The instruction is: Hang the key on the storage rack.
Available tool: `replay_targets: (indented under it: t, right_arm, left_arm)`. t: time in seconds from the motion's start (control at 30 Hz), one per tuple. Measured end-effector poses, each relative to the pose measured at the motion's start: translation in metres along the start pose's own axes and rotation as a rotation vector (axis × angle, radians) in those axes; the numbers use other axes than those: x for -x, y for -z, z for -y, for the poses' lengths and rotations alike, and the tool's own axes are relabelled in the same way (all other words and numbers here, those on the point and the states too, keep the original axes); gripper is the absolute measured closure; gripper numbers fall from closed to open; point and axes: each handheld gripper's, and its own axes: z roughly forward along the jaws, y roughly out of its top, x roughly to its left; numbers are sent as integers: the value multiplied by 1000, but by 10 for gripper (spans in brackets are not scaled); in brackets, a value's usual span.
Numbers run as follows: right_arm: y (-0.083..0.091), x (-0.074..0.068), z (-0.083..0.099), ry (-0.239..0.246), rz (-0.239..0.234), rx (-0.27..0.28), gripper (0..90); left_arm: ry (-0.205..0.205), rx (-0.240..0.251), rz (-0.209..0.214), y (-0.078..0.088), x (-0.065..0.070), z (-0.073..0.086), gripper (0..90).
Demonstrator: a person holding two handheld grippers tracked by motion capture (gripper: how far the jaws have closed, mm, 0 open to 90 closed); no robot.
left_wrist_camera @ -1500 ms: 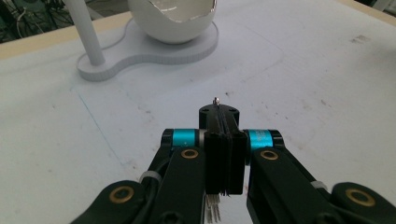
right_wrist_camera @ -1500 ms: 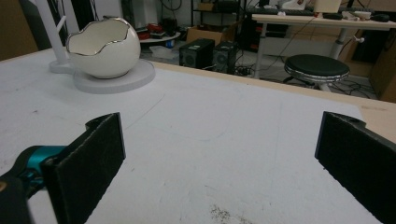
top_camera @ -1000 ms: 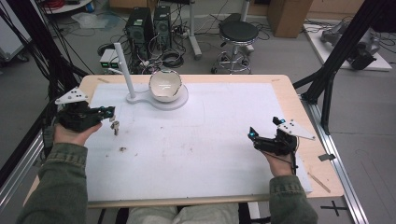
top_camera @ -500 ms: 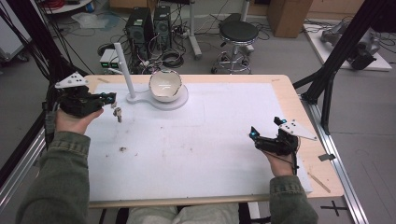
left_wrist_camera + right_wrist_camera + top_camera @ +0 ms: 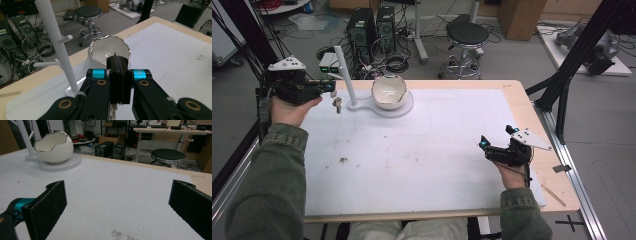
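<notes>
Small silvery metal trinket [image 5: 337, 104] dangles from the left gripper [image 5: 331, 86], clamped on it, beside the white pegged stand [image 5: 343, 75]; the carrying step, I judge. Next it needs hooking over a peg [image 5: 65, 38]; the right gripper [image 5: 484, 145] rests with jaws wide apart.

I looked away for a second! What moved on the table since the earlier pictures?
The left gripper moved up and away from the person, toward the white stand and egg-shaped bowl. Its jaws are shut on a small dangling thing, maybe a piece of jewellery, which rose with it. The right gripper stayed put, jaws open. The bowl and stand did not move.
</notes>
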Motion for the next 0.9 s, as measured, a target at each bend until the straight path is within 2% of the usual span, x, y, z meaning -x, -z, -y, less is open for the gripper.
replay_targets:
  t: [0.23,0.27,0.37,0.63,0.7,0.9]
  right_arm:
    - [0,0,0,-5,1,2,6]
    - [0,1,0,-3,6,3,6]
    - [0,1,0,-3,6,3,6]
    - [0,1,1,-3,3,-2,6]
    - [0,1,1,-3,1,-1,6]
    - [1,0,0,-2,7,1,6]
  left_arm:
    - [-4,5,-15,-10,-12,-11,889]
    - [4,18,-15,-12,-16,-15,889]
    - [9,28,-13,-14,-18,-18,889]
    - [-17,28,-38,-21,-20,-33,889]
    - [-15,39,-51,-22,-21,-36,889]
    - [21,47,-32,-27,-31,-41,889]
